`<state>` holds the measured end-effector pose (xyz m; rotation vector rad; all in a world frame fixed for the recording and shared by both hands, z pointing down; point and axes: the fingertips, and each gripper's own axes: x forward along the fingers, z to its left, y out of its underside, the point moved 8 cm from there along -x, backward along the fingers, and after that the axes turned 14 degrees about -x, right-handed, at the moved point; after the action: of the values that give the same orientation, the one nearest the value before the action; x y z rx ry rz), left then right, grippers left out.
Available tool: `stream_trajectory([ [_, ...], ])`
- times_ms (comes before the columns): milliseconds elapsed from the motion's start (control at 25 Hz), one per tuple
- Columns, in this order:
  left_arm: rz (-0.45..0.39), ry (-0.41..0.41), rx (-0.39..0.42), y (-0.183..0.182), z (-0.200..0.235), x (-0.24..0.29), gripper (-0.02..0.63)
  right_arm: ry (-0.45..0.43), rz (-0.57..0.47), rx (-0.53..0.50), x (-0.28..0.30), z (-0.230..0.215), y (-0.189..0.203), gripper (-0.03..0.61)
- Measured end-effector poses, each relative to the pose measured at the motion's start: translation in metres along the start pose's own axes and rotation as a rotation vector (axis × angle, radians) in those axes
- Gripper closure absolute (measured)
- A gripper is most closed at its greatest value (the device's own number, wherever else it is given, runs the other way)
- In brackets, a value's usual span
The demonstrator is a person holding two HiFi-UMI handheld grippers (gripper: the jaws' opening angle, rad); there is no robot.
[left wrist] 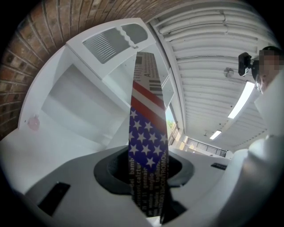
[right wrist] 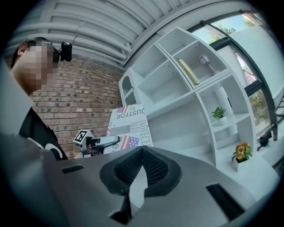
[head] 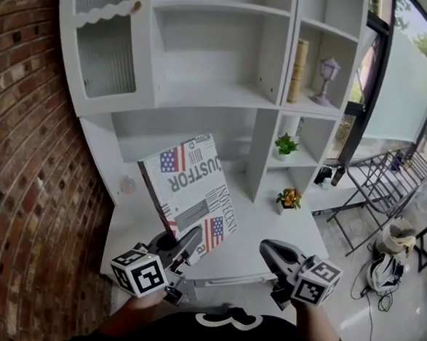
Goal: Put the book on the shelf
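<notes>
The book (head: 188, 189), its cover printed with US flags and black lettering, is held tilted above the white desk (head: 267, 239), in front of the low open bay of the white shelf unit (head: 219, 95). My left gripper (head: 187, 247) is shut on the book's lower edge. In the left gripper view the book (left wrist: 147, 133) rises edge-on from between the jaws of the left gripper (left wrist: 148, 179). My right gripper (head: 269, 254) hovers to the right of the book, shut and empty. In the right gripper view the right gripper (right wrist: 141, 166) points at the shelf unit, with the book (right wrist: 129, 126) to its left.
The shelves on the right hold an upright tan book (head: 298, 70), a small lantern (head: 327, 80) and a potted plant (head: 285, 144). A flower pot (head: 289, 199) stands on the desk. A brick wall (head: 25, 153) lies to the left, a metal rack (head: 376, 186) to the right.
</notes>
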<state>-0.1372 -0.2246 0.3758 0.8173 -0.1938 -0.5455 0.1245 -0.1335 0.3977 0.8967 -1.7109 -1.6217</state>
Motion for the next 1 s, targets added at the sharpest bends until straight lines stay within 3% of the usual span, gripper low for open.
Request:
stream_trajectory([
  [640, -0.13, -0.112, 0.105, -0.063, -0.008, 0.072, 0.462, -0.176, -0.044, -0.025, 0.067, -0.097, -0.035, 0.569],
  [1000, -0.201, -0.16, 0.165, -0.11, -0.016, 0.099, 0.462, -0.279, -0.095, -0.075, 0.098, -0.125, -0.059, 0.569],
])
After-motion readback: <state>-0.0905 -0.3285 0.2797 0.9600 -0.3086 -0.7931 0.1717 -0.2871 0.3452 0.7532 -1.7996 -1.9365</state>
